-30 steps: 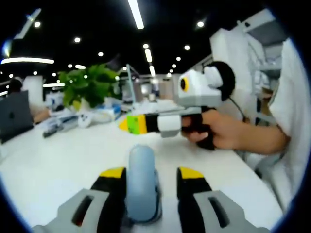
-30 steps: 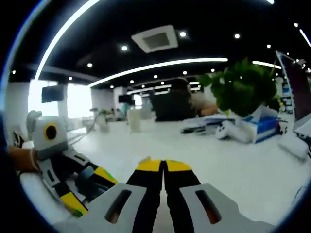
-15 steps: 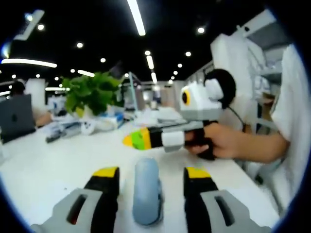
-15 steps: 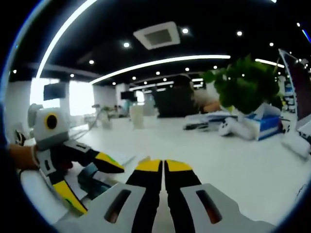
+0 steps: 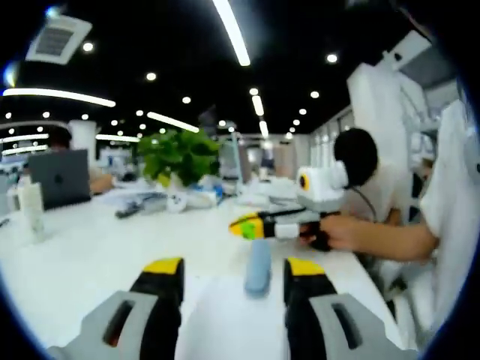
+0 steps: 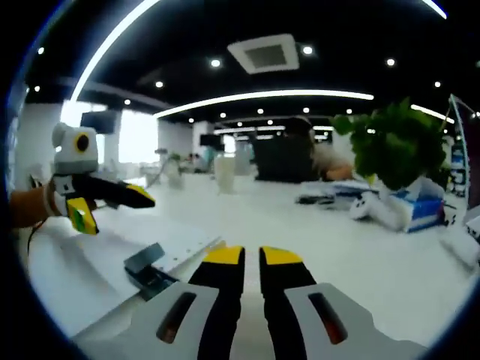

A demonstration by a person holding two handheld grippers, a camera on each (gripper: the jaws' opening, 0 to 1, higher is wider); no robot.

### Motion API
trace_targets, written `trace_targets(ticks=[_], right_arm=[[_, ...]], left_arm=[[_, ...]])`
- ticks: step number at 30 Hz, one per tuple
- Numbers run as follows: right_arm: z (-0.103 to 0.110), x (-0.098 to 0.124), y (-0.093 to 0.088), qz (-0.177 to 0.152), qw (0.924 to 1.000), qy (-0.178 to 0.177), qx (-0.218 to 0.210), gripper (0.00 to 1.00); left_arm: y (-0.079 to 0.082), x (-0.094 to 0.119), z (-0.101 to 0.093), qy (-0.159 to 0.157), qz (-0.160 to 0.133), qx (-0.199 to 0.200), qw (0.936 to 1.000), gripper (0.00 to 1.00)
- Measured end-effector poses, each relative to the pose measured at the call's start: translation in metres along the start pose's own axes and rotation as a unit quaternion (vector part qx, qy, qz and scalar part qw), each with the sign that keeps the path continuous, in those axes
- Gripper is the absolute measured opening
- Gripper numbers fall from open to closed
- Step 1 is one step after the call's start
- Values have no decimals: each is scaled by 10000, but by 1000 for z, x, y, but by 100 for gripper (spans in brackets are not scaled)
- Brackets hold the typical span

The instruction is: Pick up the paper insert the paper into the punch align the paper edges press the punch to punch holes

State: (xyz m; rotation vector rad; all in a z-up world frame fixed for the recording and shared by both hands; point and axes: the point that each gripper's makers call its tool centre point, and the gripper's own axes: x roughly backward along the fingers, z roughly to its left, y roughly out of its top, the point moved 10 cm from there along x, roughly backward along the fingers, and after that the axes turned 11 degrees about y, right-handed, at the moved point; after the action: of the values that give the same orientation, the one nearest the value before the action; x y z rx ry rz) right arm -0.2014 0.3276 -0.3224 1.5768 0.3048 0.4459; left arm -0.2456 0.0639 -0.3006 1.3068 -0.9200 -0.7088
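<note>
The left tongs (image 5: 232, 271) stand with jaws spread apart and nothing between them, raised above the white counter (image 5: 75, 247). The right tongs (image 6: 253, 256) show jaws drawn nearly together with only a thin slit between the yellow tips; no object is gripped.

In the left gripper view, the punch (image 5: 258, 266) rests on the counter ahead of the jaws, its pale blue handle pointing away from the camera. The right tongs appear beyond it, held in a person's hand (image 5: 341, 231), above and clear of the punch. In the right gripper view the punch (image 6: 150, 270) lies to the lower left, with the paper (image 6: 82, 262) lying flat in or under it; the sheet's far edge runs out toward the jaws. Whether holes are already cut cannot be determined. The left tongs are held up at the left edge of this view, well apart from the punch.

Step in hand, as judged: neither tool contacts the punch or the sheet, so the work sits between alignment and pressing, or just after a press.

Next move, if pressing remains: bring one tool down onto the handle top, squarely, while the other steadies the sheet. Check that the paper edge seats fully against the punch throat first.
</note>
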Motion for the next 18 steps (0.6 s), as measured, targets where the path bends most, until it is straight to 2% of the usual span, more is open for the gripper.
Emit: trace_targets(ticks=[5, 8, 14, 16, 18], right_arm=[[-3, 4, 1, -107, 9998, -6, -157, 14], [-3, 4, 1, -123, 9998, -9, -134, 14], [-1, 4, 2, -42, 9999, 25, -162, 16], [-2, 7, 5, -339, 9988, 246, -256, 17], [-3, 14, 7, -438, 9954, 782, -347, 19]], left_arm=[[-29, 35, 25, 549, 377, 25, 9978, 52], [-38, 42, 29, 613, 474, 66, 9970, 52], [-46, 38, 26, 682, 645, -204, 9954, 49], [-46, 38, 26, 666, 631, -164, 9957, 49], [-48, 39, 27, 646, 668, -131, 9956, 49]])
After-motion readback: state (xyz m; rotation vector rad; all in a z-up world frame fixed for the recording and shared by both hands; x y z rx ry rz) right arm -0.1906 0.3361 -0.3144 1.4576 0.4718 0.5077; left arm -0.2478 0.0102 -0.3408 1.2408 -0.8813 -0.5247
